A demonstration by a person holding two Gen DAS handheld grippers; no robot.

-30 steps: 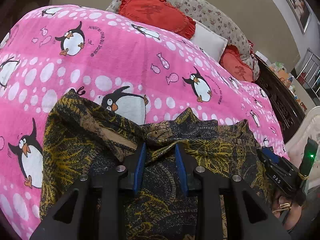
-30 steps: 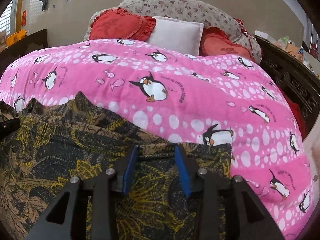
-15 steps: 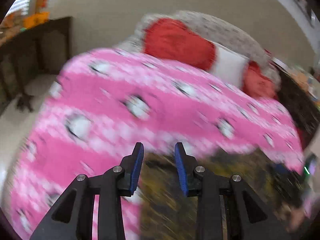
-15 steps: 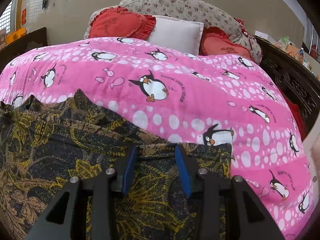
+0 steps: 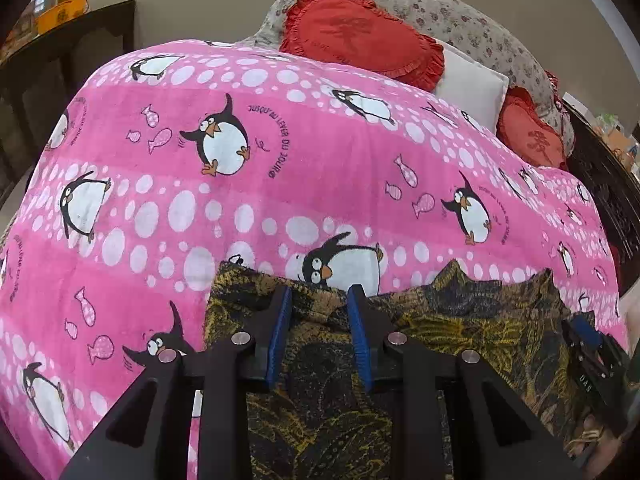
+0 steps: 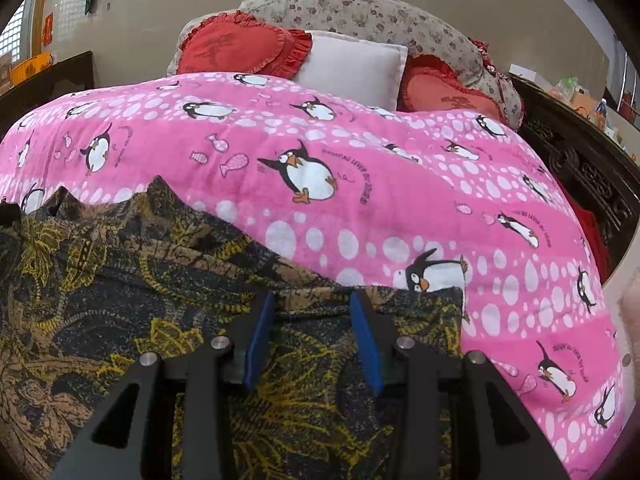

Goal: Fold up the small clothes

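Observation:
A dark garment with yellow and brown leaf print [image 5: 460, 320] lies spread on the pink penguin blanket [image 5: 280, 160]. My left gripper [image 5: 316, 300] is open, its blue pads straddling the garment's far edge near its left corner. My right gripper [image 6: 312, 300] is open over the same garment [image 6: 120, 272], at its far edge near the right corner. The right gripper's body shows at the right edge of the left wrist view [image 5: 592, 356]. Neither gripper holds cloth.
Red heart cushions [image 6: 240, 48], a white pillow [image 6: 352, 68] and a floral bolster [image 6: 360, 12] lie at the bed's head. A dark carved bed frame [image 6: 588, 168] runs along the right. Dark furniture [image 5: 80, 52] stands at the left.
My left gripper has moved left along the garment, from its middle to near its left corner, swinging through a blurred sweep. The right gripper has stayed in place, open.

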